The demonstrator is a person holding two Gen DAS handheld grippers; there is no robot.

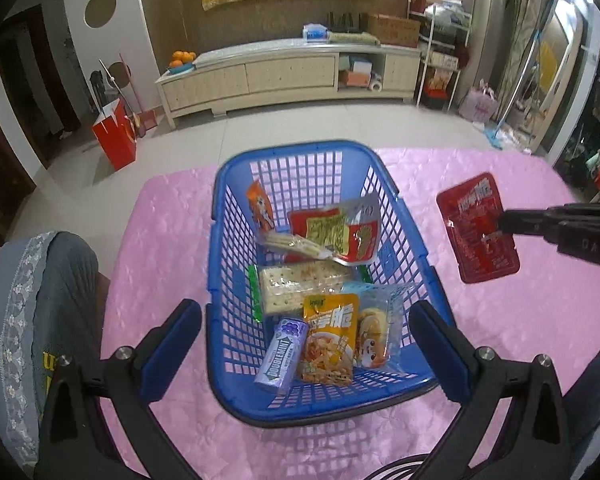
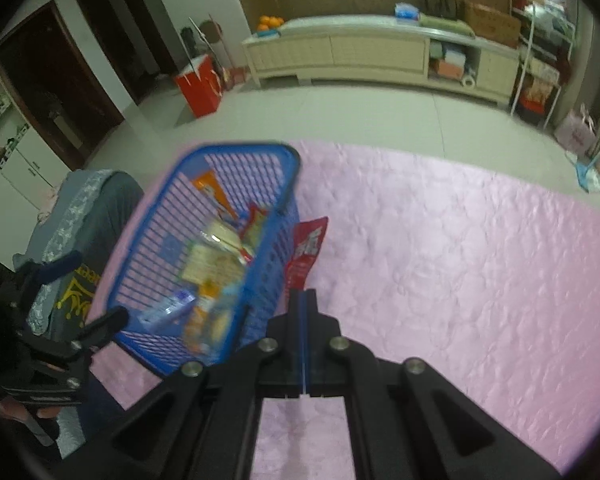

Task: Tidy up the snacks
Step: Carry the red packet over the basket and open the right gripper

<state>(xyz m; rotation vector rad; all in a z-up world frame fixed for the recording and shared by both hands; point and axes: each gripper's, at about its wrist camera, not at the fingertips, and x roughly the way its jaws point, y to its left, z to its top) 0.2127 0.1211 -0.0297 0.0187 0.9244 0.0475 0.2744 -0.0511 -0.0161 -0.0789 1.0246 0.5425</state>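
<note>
While the left claw (image 1: 304, 344) hangs wide open over the near end of the blue basket (image 1: 392, 216), with nothing between its blue pads, the right claw (image 1: 500, 226) is pinched fully shut on a red snack packet (image 1: 474, 216). In the left wrist view that packet sits up in the air to the right of the basket, clear of its rim, with the pink desk (image 1: 540, 320) cover beneath it. The claw comes in from the right edge and grips the packet around its middle, so most of the foil sticks out past the tips. From the right wrist view the same packet (image 2: 306, 248) pokes straight out ahead of the closed fingertips, just beside the basket's (image 2: 260, 280) outer wall.

Inside the basket there's already a pile: a gum pack (image 1: 278, 354) near the front left, a yellow snack bag (image 1: 330, 340) next to it, a cracker pack (image 1: 300, 286) across the middle, a red and yellow pouch (image 1: 332, 234) further back, and an orange sachet (image 1: 260, 208) leaning on the far left wall.
</note>
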